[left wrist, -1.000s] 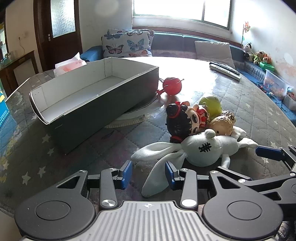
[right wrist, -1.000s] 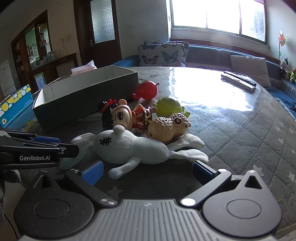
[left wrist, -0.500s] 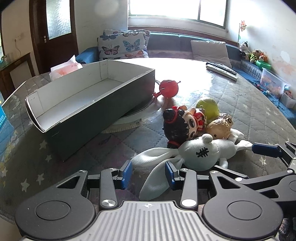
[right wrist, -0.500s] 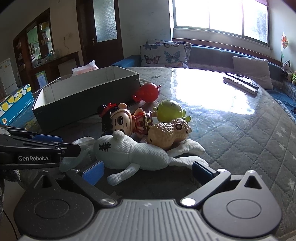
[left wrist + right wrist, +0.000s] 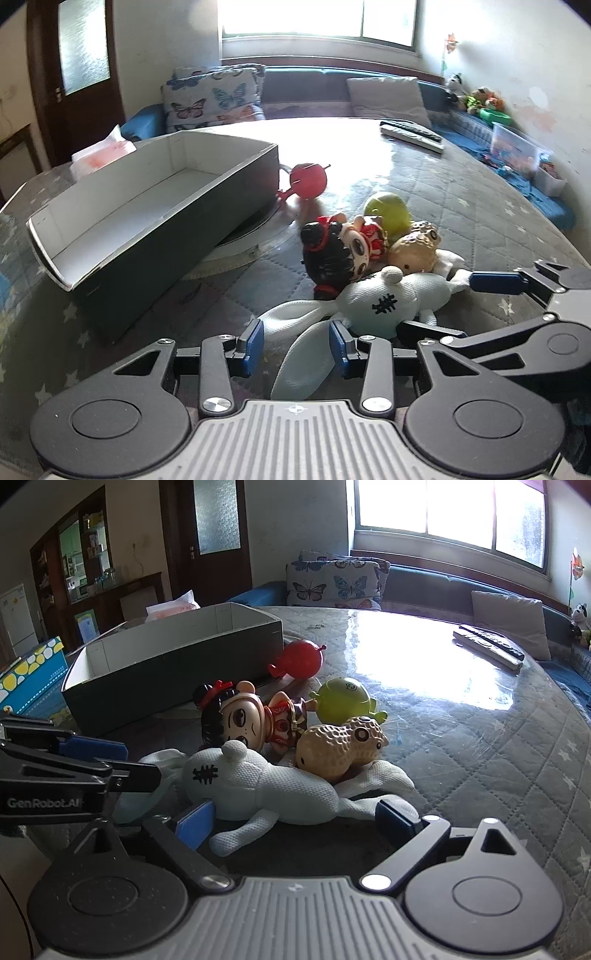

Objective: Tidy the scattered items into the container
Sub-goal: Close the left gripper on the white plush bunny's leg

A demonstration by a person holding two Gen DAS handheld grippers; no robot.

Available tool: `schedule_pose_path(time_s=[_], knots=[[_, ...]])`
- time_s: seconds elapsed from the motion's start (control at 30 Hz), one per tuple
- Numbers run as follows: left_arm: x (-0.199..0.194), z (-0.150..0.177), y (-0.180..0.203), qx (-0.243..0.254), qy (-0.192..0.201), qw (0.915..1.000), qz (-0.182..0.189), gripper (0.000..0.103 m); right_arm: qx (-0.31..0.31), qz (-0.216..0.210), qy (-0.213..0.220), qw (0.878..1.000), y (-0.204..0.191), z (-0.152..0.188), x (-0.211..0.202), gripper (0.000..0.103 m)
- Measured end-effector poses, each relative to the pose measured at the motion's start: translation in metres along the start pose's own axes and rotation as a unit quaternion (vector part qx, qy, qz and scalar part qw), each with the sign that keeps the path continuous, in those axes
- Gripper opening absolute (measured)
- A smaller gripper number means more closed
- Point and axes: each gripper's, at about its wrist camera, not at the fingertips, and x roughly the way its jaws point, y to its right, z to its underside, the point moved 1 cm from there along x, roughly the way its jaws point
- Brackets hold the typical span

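1. Five toys lie in one heap on the quilted table [image 5: 480,738], and the box [image 5: 155,206] that should receive them stands open at about 10 o'clock from my left gripper [image 5: 295,341], with nothing visible inside.

2. My left gripper is open to a middle width and holds nothing; one long ear of the white rabbit [image 5: 388,302] lies between its blue pads without being pinched.

3. My right gripper [image 5: 295,818] is spread wide and also holds nothing. The rabbit's body [image 5: 258,786] lies across its mouth, very close to both pads, but I cannot tell if they touch it.

4. The rabbit seems soft, light and floppy (mesh cloth with little stuffing, I judge). I would take it at the thick middle of the body; held by an ear it will hang and swing.

5. The peanut toy [image 5: 340,746] rests on the rabbit's back end, and the doll with black hair [image 5: 236,720] leans against its head at 12 o'clock. Lifting the rabbit may roll them over.

6. The green toy [image 5: 343,701] and the red ball toy [image 5: 299,661] look smooth, round and hard, so they may slip between the pads; I would close across their widest part. The red one lies just beside the box corner.
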Motion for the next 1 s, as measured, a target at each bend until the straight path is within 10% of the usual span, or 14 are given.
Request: schedule_pose_path(time_s=[0.73, 1.0], knots=[[0.021, -0.007, 0.006, 0.099, -0.015, 0.9939, 0.047, 0.040, -0.006, -0.028, -0.014, 0.999, 0.014, -0.011, 0.007, 0.079], [0.033, -0.007, 0.000, 0.093, -0.017, 0.9929, 0.072, 0.022, -0.037, -0.032, -0.024, 0.999, 0.005, -0.011, 0.011, 0.068]])
